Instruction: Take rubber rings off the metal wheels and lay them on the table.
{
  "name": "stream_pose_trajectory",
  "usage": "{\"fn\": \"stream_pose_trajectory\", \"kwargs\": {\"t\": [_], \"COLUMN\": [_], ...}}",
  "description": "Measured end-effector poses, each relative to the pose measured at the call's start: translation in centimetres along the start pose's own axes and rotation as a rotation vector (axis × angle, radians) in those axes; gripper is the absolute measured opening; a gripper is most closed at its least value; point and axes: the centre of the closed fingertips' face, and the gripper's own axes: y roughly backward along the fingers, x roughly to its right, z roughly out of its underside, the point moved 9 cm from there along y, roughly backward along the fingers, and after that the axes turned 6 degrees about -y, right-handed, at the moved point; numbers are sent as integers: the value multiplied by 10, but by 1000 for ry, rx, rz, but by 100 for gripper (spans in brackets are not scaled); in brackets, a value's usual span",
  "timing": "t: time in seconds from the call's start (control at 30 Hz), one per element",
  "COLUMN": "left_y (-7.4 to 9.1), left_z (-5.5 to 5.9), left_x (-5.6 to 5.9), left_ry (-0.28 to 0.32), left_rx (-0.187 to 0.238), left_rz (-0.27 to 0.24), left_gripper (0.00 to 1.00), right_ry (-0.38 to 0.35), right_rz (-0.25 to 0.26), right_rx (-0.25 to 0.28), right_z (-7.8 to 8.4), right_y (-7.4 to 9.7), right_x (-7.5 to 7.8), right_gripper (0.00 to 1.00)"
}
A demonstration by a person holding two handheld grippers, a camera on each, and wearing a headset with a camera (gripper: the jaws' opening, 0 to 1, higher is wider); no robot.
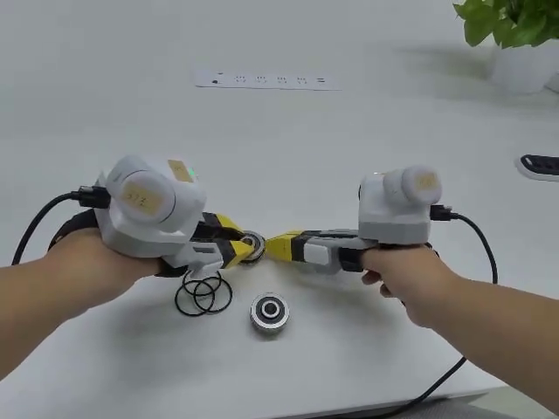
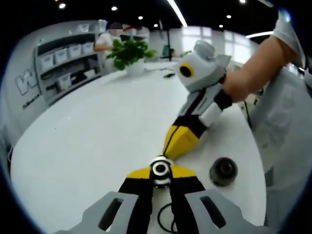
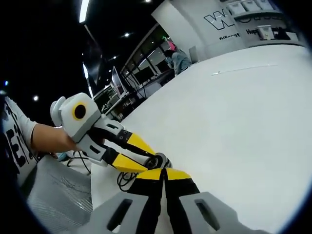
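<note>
My left gripper (image 1: 243, 248) is shut on a small metal wheel (image 1: 252, 244), held just above the white table; in the left gripper view the wheel (image 2: 161, 168) sits between the yellow jaw tips. My right gripper (image 1: 274, 247) comes in from the right, jaws shut, tips touching the wheel's rim (image 3: 158, 160). Whether it pinches a rubber ring there is too small to tell. Loose black rubber rings (image 1: 203, 294) lie overlapping on the table under the left gripper. A second metal wheel (image 1: 269, 312) with a dark rim lies flat near the front edge (image 2: 223, 170).
A white power strip (image 1: 266, 80) lies at the back of the table and a potted plant (image 1: 515, 35) stands at the back right. A black device (image 1: 539, 164) sits at the right edge. Black cables trail from both grippers.
</note>
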Motion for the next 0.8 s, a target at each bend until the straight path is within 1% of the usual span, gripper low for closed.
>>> {"fn": "stream_pose_trajectory", "kwargs": {"t": [0.13, 0.2, 0.27, 0.3, 0.33, 0.37, 0.57, 0.7, 0.8], "left_y": [0, 0, 0, 0, -1, -1, 0, 0, 0], "left_z": [-1, -1, -1, -2, -2, -2, -2, -2, -2], "left_x": [1, 1, 1, 1, 1, 1, 1, 1, 1], "left_ry": [-3, -4, -4, 0, 1, 0, 1, -1, -2], "left_rx": [-5, -8, -10, -12, -14, -16, -19, -22, -25], "left_rz": [-1, -2, -3, -5, -7, -9, -7, -6, -6], "left_gripper": [13, 13, 12, 12, 12, 12, 12, 12, 12], "right_ry": [38, 49, 66, 68, 78, 93, 111, 144, 147], "right_rz": [5, 6, 7, -5, 7, 7, 4, 8, 7], "right_rx": [-5, -9, -12, -8, -11, -16, -21, -31, -31], "right_z": [-2, -3, -4, -5, -5, -6, -6, -6, -6], "right_y": [0, 1, 1, 1, 1, 0, -2, -3, -3], "right_x": [-1, 1, 1, 1, 1, 0, -1, -4, -4], "right_gripper": [0, 0, 0, 0, 0, 0, 0, 0, 0]}}
